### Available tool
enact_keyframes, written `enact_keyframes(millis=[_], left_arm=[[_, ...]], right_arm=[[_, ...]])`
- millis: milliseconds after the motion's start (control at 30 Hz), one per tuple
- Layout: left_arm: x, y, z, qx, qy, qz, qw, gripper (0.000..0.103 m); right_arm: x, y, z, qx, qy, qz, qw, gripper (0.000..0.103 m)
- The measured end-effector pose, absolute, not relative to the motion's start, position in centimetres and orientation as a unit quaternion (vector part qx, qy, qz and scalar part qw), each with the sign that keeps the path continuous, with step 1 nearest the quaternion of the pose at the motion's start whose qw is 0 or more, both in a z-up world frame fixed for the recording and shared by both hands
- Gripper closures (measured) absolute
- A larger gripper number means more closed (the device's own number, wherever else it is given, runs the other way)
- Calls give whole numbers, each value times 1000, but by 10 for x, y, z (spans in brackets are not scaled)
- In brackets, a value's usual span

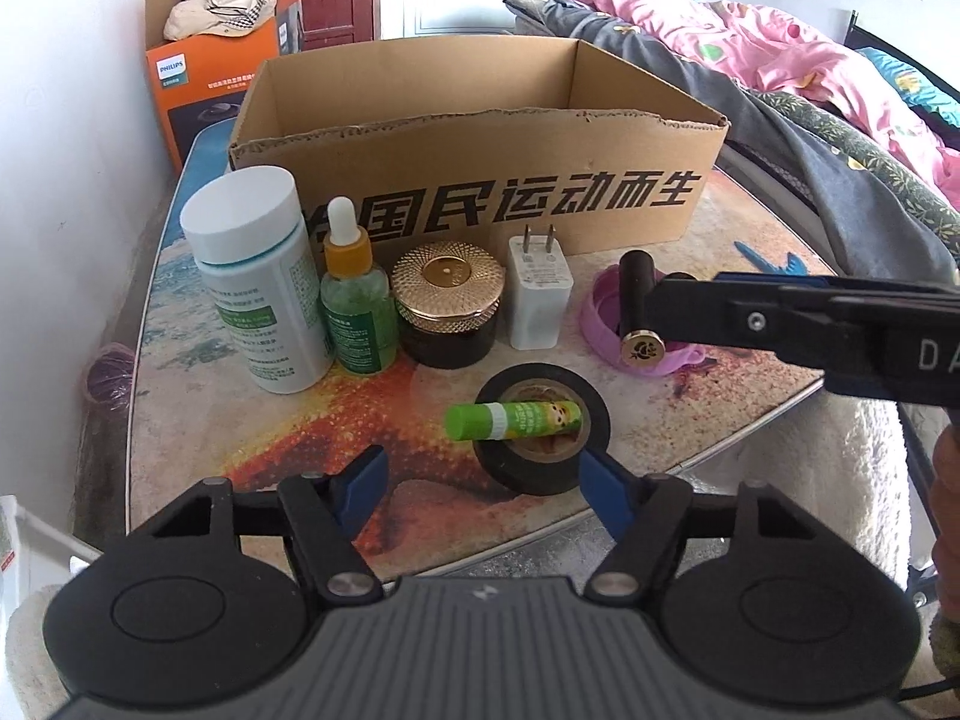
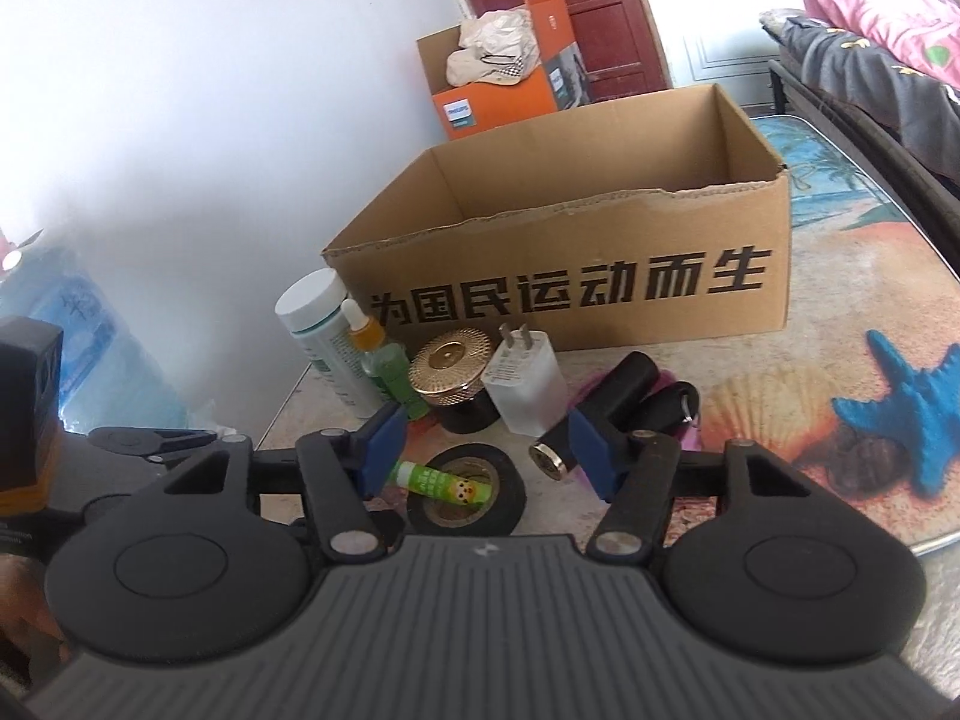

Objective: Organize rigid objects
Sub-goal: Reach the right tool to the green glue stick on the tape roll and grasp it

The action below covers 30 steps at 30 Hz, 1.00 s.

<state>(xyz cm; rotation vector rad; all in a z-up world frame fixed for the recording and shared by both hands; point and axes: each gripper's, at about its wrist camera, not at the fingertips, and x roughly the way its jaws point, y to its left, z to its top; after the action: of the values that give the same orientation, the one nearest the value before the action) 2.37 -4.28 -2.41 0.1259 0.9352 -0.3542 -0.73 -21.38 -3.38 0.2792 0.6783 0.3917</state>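
My left gripper [image 1: 480, 483], jaws apart and empty, hovers before the green plastic glue stick [image 1: 513, 420] lying across the black tape roll [image 1: 543, 441] near the open cardboard box [image 1: 480, 180]; light, stiff, slick and prone to rolling, best pinched mid-barrel

The cardboard box [image 1: 480, 180] is brown with black characters. The glue stick [image 1: 513, 421] is green, the tape roll [image 1: 540, 450] black, the charger [image 1: 538, 294] white, the tablecloth [image 2: 870, 360] shows a blue starfish.
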Motion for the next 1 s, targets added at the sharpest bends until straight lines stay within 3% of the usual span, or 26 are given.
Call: enact_keyframes(millis=[167, 300, 433, 600, 1000], left_arm=[[25, -48, -30, 69, 451, -188, 870, 46], [26, -52, -36, 71, 452, -204, 865, 59], [25, -52, -40, 74, 443, -206, 869, 65], [25, -48, -42, 71, 430, -207, 876, 70], [35, -41, -45, 57, 414, -230, 879, 70]], right_arm=[[1, -207, -34, 130, 338, 218, 906, 58], [14, -195, -35, 116, 358, 250, 892, 59], [31, -177, -37, 72, 391, 285, 872, 60], [51, -159, -37, 6, 432, 330, 839, 66], [81, -137, -56, -55, 513, 347, 783, 75]])
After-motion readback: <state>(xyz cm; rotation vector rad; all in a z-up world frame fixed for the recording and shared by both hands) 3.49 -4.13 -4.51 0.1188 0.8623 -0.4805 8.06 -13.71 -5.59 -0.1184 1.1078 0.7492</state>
